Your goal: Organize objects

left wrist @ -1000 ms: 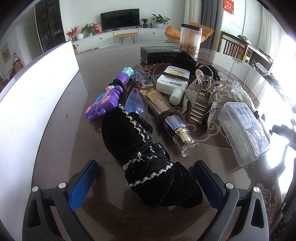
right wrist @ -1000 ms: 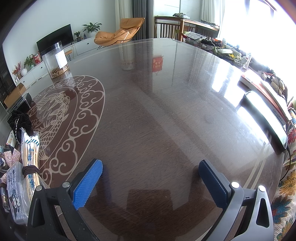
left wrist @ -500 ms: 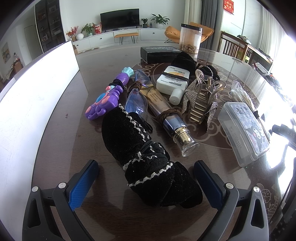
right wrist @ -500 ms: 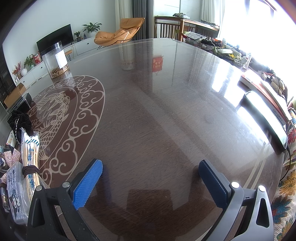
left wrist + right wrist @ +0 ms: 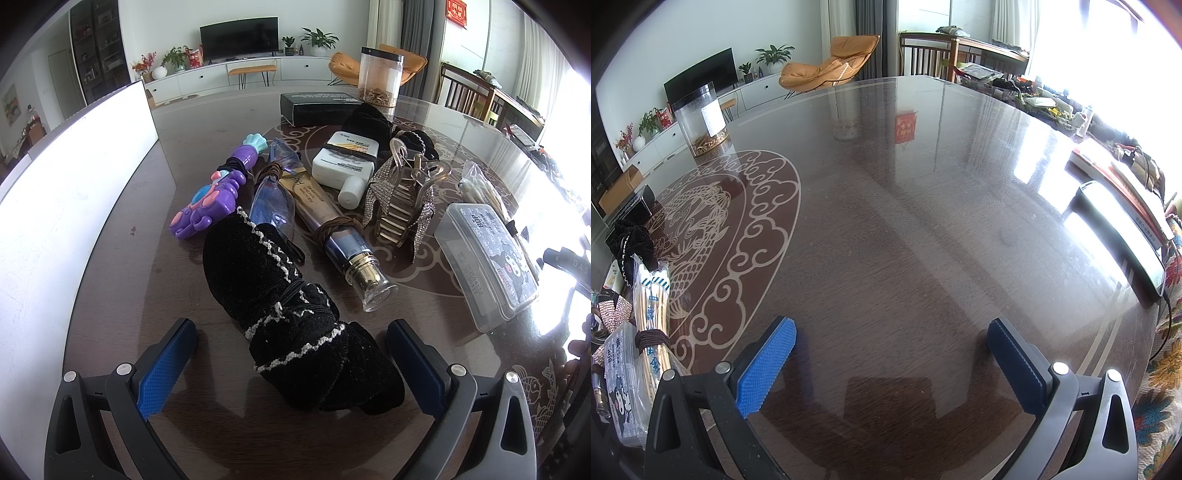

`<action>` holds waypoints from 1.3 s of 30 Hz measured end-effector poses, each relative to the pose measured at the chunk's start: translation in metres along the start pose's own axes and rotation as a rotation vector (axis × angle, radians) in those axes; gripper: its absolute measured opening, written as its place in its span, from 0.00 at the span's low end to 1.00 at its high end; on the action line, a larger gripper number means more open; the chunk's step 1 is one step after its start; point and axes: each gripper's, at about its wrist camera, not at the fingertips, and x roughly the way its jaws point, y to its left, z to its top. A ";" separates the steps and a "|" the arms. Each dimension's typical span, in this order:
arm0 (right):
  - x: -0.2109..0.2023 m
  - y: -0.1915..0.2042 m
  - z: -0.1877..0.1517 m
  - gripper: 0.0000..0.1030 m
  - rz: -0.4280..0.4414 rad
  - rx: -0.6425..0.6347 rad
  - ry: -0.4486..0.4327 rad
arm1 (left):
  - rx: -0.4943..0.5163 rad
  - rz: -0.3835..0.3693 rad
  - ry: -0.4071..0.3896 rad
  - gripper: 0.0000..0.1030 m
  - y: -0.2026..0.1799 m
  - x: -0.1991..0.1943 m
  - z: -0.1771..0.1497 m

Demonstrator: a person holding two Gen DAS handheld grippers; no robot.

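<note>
In the left wrist view my left gripper is open, its blue pads on either side of the near end of a black velvet bundle with white trim. Beyond it lie a purple toy, a gold and blue cosmetic tube, a white bottle, a rhinestone hair claw and a clear plastic case. My right gripper is open and empty over bare table. A bag of cotton swabs lies at its far left.
A white board stands along the table's left side. A black box and a clear jar sit at the back. A long dark device lies on the table's right edge.
</note>
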 end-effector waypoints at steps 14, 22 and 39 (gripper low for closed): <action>0.000 0.000 0.000 1.00 0.000 0.000 0.000 | -0.003 0.007 0.009 1.00 0.001 -0.003 -0.001; 0.000 0.000 0.000 1.00 0.000 0.000 0.000 | -0.048 -0.097 0.042 1.00 0.033 -0.024 -0.010; 0.000 0.000 0.000 1.00 0.000 0.000 0.000 | -0.101 -0.085 0.067 1.00 0.028 0.000 0.016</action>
